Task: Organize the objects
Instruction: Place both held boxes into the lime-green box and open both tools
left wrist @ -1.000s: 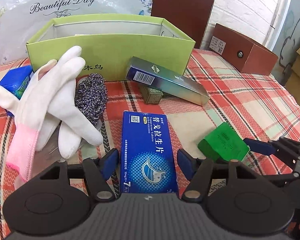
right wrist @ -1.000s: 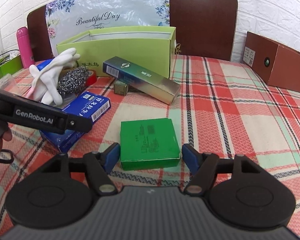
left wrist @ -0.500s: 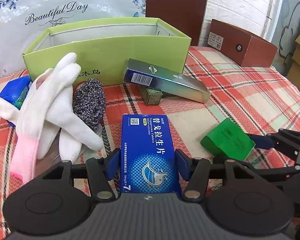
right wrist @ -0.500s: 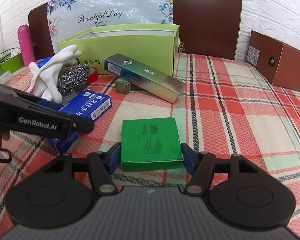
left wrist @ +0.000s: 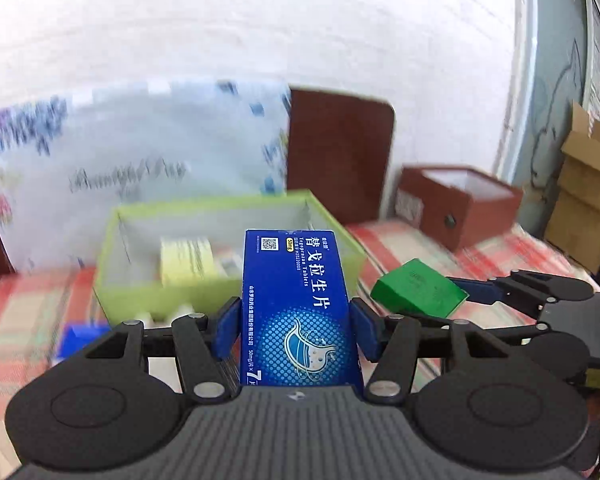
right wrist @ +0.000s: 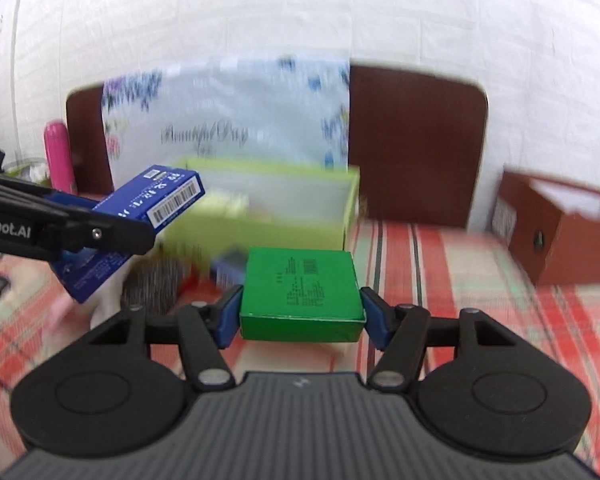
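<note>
Lime bin [left wrist: 140, 292] lies straight ahead of my left tool [left wrist: 296, 334], clenched on the blue box [left wrist: 300, 312], long axis pointing forward; right tool [right wrist: 300, 316] grips the green box [right wrist: 300, 292].

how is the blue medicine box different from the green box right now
The blue medicine box is long and narrow with white print and a barcode on its side; the green box is squarer, with small dark print. The blue medicine box sits in the left gripper, the green box in the right gripper. Both are clamped between blue pads and lifted off the checked tablecloth.
</note>
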The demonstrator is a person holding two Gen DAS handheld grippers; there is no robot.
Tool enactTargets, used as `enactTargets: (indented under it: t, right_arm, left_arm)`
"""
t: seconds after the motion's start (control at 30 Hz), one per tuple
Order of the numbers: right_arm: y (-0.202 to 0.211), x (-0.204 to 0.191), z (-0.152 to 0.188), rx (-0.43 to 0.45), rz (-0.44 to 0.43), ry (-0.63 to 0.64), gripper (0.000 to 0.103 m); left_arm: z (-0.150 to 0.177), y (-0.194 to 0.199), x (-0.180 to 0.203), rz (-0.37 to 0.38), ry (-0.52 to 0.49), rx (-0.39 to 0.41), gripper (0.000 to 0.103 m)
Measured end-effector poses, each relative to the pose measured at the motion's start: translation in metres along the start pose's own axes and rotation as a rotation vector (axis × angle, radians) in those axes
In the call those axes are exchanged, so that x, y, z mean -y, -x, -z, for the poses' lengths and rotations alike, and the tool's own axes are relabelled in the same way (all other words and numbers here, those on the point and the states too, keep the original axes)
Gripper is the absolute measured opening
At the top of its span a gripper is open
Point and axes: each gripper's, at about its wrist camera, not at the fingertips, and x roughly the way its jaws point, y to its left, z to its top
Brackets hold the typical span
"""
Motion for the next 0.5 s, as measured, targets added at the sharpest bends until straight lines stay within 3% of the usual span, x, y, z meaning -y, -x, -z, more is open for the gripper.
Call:
enactTargets:
  t: [0.27, 0.5]
  right_arm:
    - [-0.043, -0.013, -0.061, 0.109, 0.020, 0.109, 0.061]
    - [-0.118, -0.024, -0.069, 0.038, 0.067, 0.141, 0.061]
  left_arm:
    - [-0.056, -0.039, -0.023, -0.041, 0.054, 0.075, 0.061]
    - [-0.065, -0.111, -0.052, -0.058, 0.107, -0.010, 0.061]
